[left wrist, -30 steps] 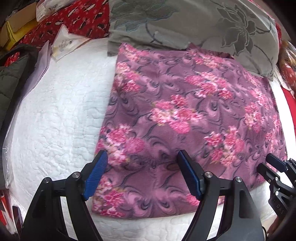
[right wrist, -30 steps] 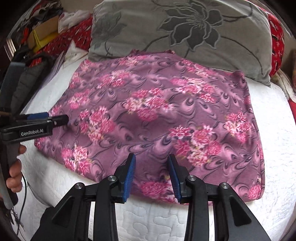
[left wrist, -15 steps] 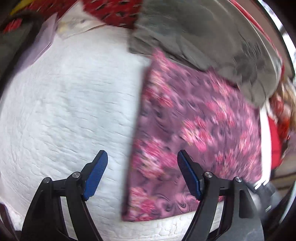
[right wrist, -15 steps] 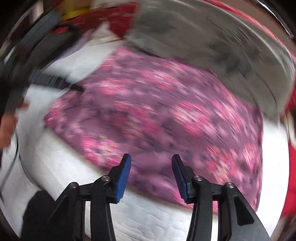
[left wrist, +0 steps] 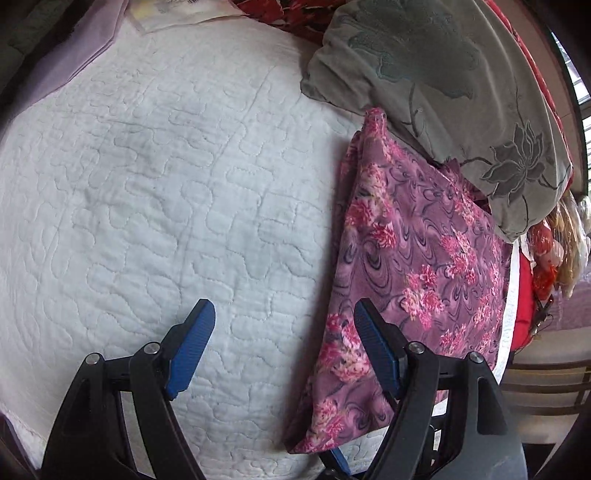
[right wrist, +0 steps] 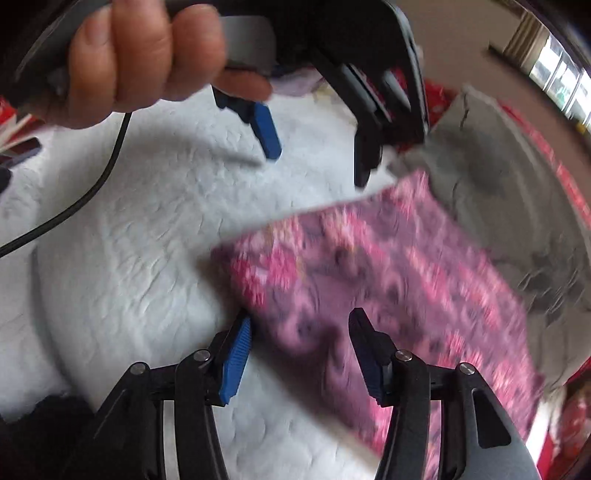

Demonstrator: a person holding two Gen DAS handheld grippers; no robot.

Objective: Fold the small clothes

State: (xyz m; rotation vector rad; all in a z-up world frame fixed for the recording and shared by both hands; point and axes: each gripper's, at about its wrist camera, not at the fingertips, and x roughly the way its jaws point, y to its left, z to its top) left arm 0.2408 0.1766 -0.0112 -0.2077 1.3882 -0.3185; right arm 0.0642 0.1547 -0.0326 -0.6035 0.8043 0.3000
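Note:
A folded purple garment with pink flowers (left wrist: 417, 258) lies flat on the white quilted bed (left wrist: 166, 184), its far edge against a grey pillow. My left gripper (left wrist: 282, 343) is open and empty, hovering over the quilt just left of the garment's left edge. In the right wrist view the garment (right wrist: 388, 288) is blurred. My right gripper (right wrist: 299, 354) is open and empty above the garment's near left corner. The left gripper (right wrist: 314, 140), held by a hand, shows at the top of that view.
A grey flowered pillow (left wrist: 461, 92) lies behind the garment. Red patterned fabric (left wrist: 528, 306) and a doll sit at the right. Papers (left wrist: 177, 14) and a lilac sheet lie at the far left. A black cable (right wrist: 74, 199) hangs from the hand.
Both grippers have swung left, so the garment now sits to the right in both views. The right gripper has opened wider. The garment has not moved.

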